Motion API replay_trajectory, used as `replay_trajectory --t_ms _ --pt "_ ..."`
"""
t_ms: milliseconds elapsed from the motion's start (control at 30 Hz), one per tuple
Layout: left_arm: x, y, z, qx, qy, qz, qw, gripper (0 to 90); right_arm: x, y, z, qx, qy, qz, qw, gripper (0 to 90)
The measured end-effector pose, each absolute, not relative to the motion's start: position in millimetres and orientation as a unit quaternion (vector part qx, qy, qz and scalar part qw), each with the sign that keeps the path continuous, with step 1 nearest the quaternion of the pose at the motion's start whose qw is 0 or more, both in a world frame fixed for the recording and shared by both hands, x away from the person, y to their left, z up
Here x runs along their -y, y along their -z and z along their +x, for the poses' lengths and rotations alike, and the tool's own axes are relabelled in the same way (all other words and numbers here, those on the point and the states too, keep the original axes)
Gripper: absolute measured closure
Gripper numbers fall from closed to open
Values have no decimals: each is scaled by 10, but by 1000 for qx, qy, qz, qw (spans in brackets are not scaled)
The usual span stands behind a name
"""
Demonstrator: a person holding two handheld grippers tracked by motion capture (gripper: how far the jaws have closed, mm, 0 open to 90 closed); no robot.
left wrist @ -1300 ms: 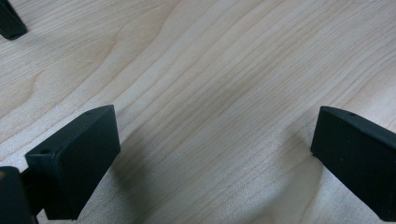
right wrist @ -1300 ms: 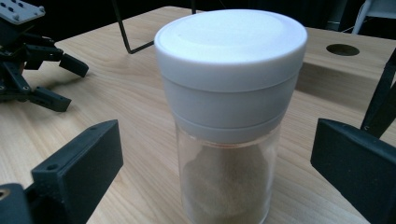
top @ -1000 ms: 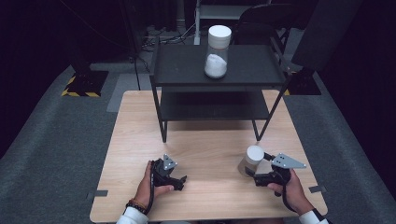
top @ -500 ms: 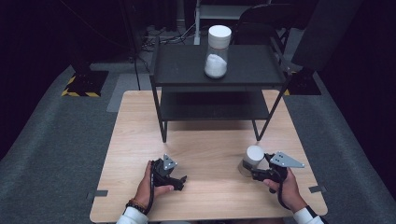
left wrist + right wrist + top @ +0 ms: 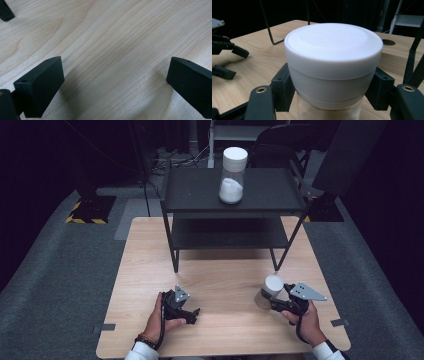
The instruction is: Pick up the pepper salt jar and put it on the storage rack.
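Observation:
A clear jar with a white lid (image 5: 271, 286) stands on the wooden table (image 5: 225, 275) at the front right, with pale contents under the lid (image 5: 333, 50). My right gripper (image 5: 272, 301) is shut on it, one jaw pressed to each side just below the lid (image 5: 332, 92). My left gripper (image 5: 195, 312) rests low at the front left, open, with bare wood between its jaws (image 5: 112, 85). It also appears at the left of the right gripper view (image 5: 232, 62). A second, taller jar (image 5: 233, 175) with white powder stands on the top of the black shelf (image 5: 200, 190).
The black two-level shelf stands on the far half of the table, its legs (image 5: 175, 255) reaching toward the middle. Open wood lies between the two grippers. Grey carpet (image 5: 60, 270) surrounds the table, with dark stands and cables behind.

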State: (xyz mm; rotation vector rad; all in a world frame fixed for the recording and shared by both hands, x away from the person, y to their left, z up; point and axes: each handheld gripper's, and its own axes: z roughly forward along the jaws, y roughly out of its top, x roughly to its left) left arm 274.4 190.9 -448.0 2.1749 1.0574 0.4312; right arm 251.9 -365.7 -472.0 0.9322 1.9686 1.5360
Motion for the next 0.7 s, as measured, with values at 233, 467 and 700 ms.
replay_trajectory --t_ms 233,467,700 --pt "-1909 4480 2745 -405 -165 834 336 8 3644 4685 2498 -716 -557 346 241 340" --pt "-1909 4481 2745 -405 -165 834 336 8 3624 4565 2463 -709 -563 345 248 340" --pt "-1909 4480 2744 -405 -165 834 336 8 3603 4331 2463 -703 -567 351 245 340"
